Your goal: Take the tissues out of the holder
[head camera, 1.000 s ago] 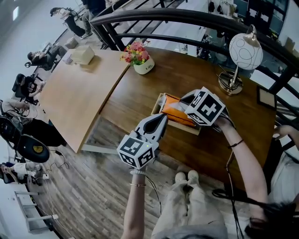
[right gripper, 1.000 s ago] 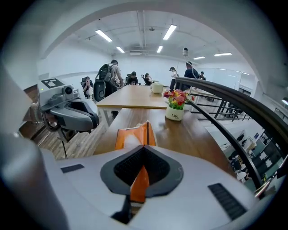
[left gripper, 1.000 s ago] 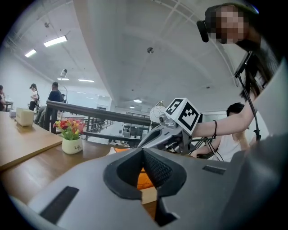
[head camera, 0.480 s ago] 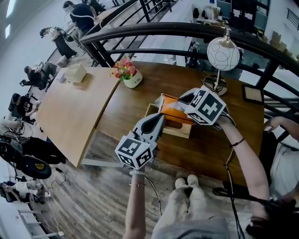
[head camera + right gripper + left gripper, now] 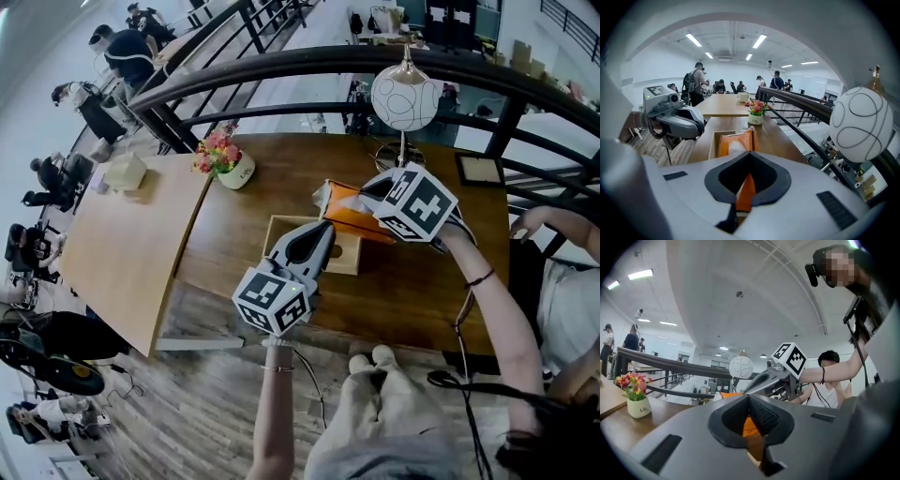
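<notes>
Right gripper view first: the right gripper (image 5: 749,161) is clamped on one end of the orange tissue pack (image 5: 737,143), and it's only a thin pinch of wrapper between the jaws. That's my main worry. The film looks slick and crinkly, so I reckon the weight of the pack could slide it out of that bite, or the wrapper could tear at the pinch.

Second worry: the far end of the pack hangs over the wooden holder (image 5: 714,140), and I can't tell if it's fully clear of the rim. If it catches there, the light holder could get dragged along the surface (image 5: 422,281).

The left gripper (image 5: 323,234) has its jaws together with nothing in them. Its tip sits right at the holder, though I can't say whether it's actually pressing on it.

The pack itself is soft and floppy-looking, bright orange with a pale patch on the top face. It's tilted, up off the holder's open tray (image 5: 344,255) and toward its far side.
</notes>
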A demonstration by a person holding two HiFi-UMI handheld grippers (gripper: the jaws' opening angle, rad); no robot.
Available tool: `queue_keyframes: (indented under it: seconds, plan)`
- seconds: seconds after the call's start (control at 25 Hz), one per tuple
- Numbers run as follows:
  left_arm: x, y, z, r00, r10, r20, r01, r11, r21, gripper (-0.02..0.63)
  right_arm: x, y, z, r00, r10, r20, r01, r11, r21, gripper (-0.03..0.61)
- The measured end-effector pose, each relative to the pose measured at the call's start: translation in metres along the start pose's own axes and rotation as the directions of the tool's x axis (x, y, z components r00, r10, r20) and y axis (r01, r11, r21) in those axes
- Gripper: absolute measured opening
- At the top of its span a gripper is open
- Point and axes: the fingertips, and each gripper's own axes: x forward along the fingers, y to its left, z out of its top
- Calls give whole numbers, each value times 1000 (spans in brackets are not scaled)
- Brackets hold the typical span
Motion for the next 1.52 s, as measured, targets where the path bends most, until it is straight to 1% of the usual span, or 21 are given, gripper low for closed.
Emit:
queue_keyframes:
  seconds: [0.24,0.52,0.76,1.0,1.24,1.52]
  plan:
    - [25,-27,-10,997,-80,-10,79,997,-14,8,-15,-20,-41,998,-48,-45,51,997,65,14]
    - [50,-55,-28,988,-153,-36,151,988,-42,8,-31,-41,-94,990,-91,-104,107,982,155,14]
    - [67,-76,-42,976,-207,-67,203,977,-67,8,-36,-47,-136,982,-105,-159,139,965,224,14]
    - [80,-95,-60,964,-248,-95,239,966,-100,8,-32,-46,-169,972,-98,-214,150,958,244,14]
    - [84,-98,-71,958,-266,-109,252,959,-128,8,-21,-49,-185,957,-116,-266,180,956,232,14]
    - [87,-95,-75,956,-270,-114,253,957,-143,8,-14,-54,-191,951,-132,-281,207,944,256,14]
